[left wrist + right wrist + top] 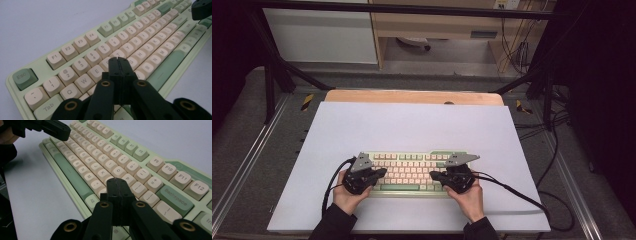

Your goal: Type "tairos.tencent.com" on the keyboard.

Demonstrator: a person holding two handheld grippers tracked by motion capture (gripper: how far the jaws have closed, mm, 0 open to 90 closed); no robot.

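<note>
High view: keyboard (412, 172) lower centre on white sheet (412, 130). Left gripper (381, 172) over its left end, right gripper (435, 175) over right end; both point inward, jaws pressed together, holding nothing.

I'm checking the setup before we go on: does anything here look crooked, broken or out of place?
Nothing stands out. The keyboard lies square on the white board, with no gaps visible among its keys. The left gripper and right gripper are shut, poised over its two ends.
</note>
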